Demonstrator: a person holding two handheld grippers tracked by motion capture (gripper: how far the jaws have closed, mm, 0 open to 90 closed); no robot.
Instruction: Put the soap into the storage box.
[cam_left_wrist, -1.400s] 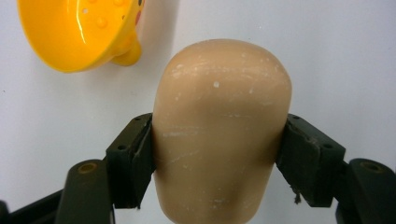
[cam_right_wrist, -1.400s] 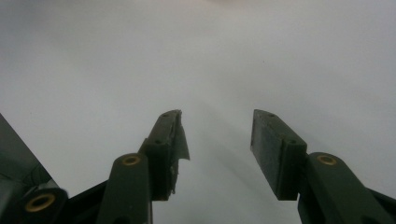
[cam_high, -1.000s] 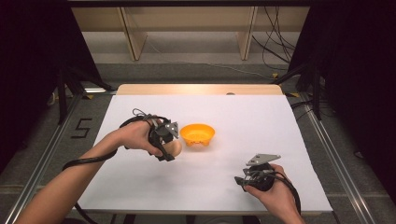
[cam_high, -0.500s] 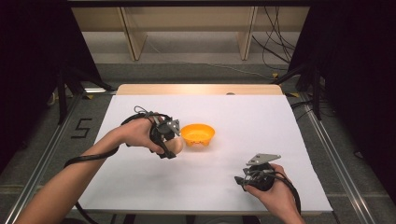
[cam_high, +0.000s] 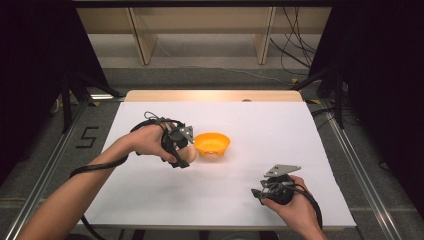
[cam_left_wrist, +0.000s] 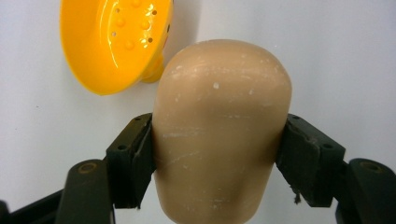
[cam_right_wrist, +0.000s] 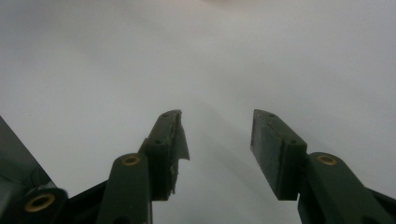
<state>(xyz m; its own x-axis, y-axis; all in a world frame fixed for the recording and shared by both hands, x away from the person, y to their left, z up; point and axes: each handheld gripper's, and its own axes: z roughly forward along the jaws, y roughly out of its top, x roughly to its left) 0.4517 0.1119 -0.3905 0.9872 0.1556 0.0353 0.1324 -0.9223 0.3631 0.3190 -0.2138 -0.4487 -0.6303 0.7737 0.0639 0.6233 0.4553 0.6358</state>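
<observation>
Two black grippers are over the white table top (cam_high: 300, 130), one in each hand. The left gripper (cam_high: 184, 159) is pinching a smooth tan soap bar with round ends (cam_left_wrist: 219, 126) — its two pads press on the bar's sides, and the bar sticks out past them. In the left gripper view the bar has small pale scratches and specks on it. The soap is near the middle of the table top, a bit toward the left edge, and from the high view I cannot tell if it touches the surface.

Just beside the soap, on its right, sits a little shiny orange plastic dish with small holes in its floor (cam_high: 212, 144). In the left gripper view the dish (cam_left_wrist: 116, 42) shows just past the bar's far end, and I cannot tell if the two touch.

The right gripper (cam_high: 257, 194) is low near the front right corner, well apart from the dish and the soap. Its jaws are spread with nothing between them — in the right gripper view (cam_right_wrist: 217, 140) just bare white surface shows there.
</observation>
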